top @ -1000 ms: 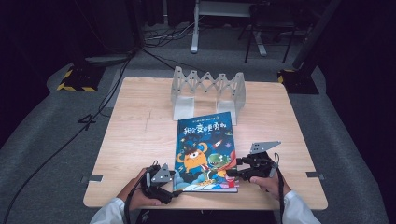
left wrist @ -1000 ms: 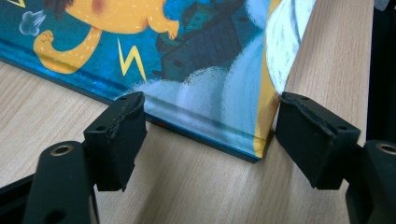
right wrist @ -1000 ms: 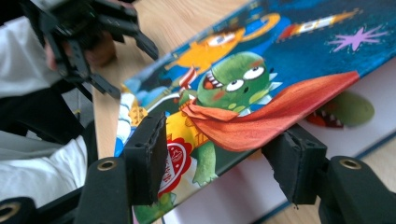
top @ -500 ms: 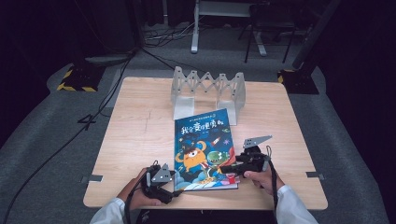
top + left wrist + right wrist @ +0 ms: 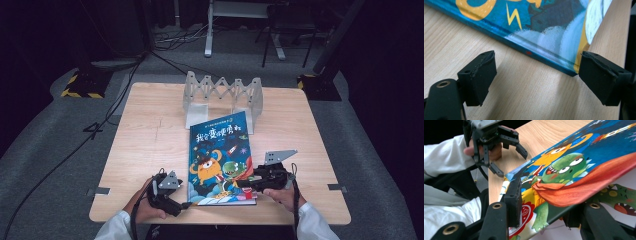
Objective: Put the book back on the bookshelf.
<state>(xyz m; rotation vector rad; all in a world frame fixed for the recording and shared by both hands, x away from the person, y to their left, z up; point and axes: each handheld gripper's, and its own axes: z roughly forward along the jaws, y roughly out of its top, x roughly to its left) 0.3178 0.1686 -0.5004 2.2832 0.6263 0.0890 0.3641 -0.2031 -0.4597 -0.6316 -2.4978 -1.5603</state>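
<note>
One picture book (image 5: 221, 159) lies flat on the wooden table (image 5: 150, 145), low and just right of centre in the high view, its cover of blue sky and two cartoon monsters facing up. Two grippers work at its near edge. At lower left of that view, the left gripper (image 5: 181, 202) sits at the book's bottom-left corner; in the left gripper view its two black jaws stand spread wide, having just opened further, with the corner of the book (image 5: 549, 37) lying between them and untouched by either pad. At lower right of the high view, the right gripper (image 5: 241, 181) reaches in from the book's right edge. In the right gripper view its two jaws have been closing around the front cover (image 5: 584, 177), which is lifted off the page beneath, one jaw above the cover and one below; whether the pads already press it I cannot tell. One grey zigzag rack (image 5: 222, 95) stands behind the book, at upper centre.
</note>
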